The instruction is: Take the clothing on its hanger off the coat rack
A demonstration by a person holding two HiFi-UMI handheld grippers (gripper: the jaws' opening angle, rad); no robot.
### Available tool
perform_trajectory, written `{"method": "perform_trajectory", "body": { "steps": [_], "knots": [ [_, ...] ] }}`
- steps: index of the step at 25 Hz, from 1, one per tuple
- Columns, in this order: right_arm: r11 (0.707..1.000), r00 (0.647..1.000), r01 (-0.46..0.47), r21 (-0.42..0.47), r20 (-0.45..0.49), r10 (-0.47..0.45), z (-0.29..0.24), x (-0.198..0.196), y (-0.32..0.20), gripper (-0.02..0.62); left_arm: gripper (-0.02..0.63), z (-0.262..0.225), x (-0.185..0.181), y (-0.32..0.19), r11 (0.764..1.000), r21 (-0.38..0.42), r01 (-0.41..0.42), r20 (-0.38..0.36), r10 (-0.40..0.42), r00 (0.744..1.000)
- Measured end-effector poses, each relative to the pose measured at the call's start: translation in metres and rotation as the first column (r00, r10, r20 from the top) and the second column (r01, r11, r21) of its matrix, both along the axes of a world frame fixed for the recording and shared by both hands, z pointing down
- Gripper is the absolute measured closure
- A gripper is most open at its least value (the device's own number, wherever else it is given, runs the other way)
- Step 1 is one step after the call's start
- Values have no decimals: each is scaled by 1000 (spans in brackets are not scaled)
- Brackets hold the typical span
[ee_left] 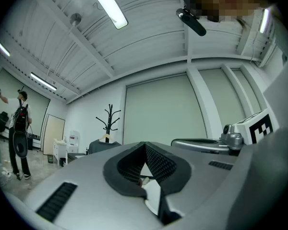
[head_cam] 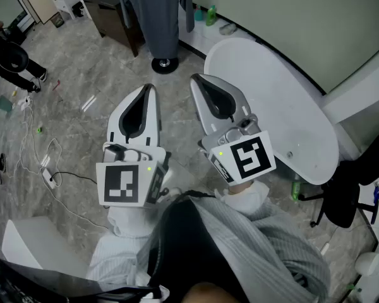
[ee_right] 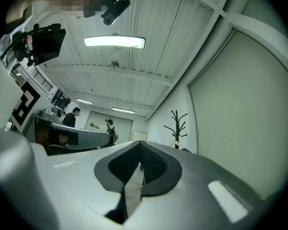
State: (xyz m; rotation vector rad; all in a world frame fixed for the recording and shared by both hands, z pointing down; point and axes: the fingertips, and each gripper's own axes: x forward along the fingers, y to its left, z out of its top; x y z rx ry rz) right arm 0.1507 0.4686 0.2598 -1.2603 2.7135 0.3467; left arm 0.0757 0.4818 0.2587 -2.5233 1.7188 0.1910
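Observation:
A grey garment (head_cam: 156, 11) hangs on its hanger from the black coat rack, whose round base (head_cam: 164, 64) stands on the floor ahead. In the left gripper view, the rack (ee_left: 110, 119) rises far off with the garment (ee_left: 104, 144) under its prongs. The right gripper view shows the rack (ee_right: 178, 125) and a bit of wooden hanger (ee_right: 175, 143) behind its jaws. My left gripper (head_cam: 150, 89) and right gripper (head_cam: 196, 80) are side by side, well short of the rack. Both are shut with nothing in them.
A white oval table (head_cam: 275, 109) stands to the right, with a black chair (head_cam: 346, 188) beyond it. A dark cabinet (head_cam: 114, 12) sits left of the rack. Cables (head_cam: 47, 169) trail across the floor at left. People (ee_right: 109, 129) stand far back in the room.

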Motion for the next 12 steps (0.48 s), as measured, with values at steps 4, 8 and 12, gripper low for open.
{"method": "perform_trajectory", "body": {
  "steps": [4,8,12],
  "knots": [
    [1000,1000,13,-8,-2,-13,5,0,-2,594,601,3,-1,-4,1000,-11,20,-11,-21,1000],
    [1000,1000,14,-13,8,-13,6,-3,-6,594,601,3,-3,-9,1000,6,14,1,-14,1000],
    [1000,1000,12,-13,17,-12,8,-10,-14,594,601,11,-11,-16,1000,-13,4,7,-4,1000]
  ]
}}
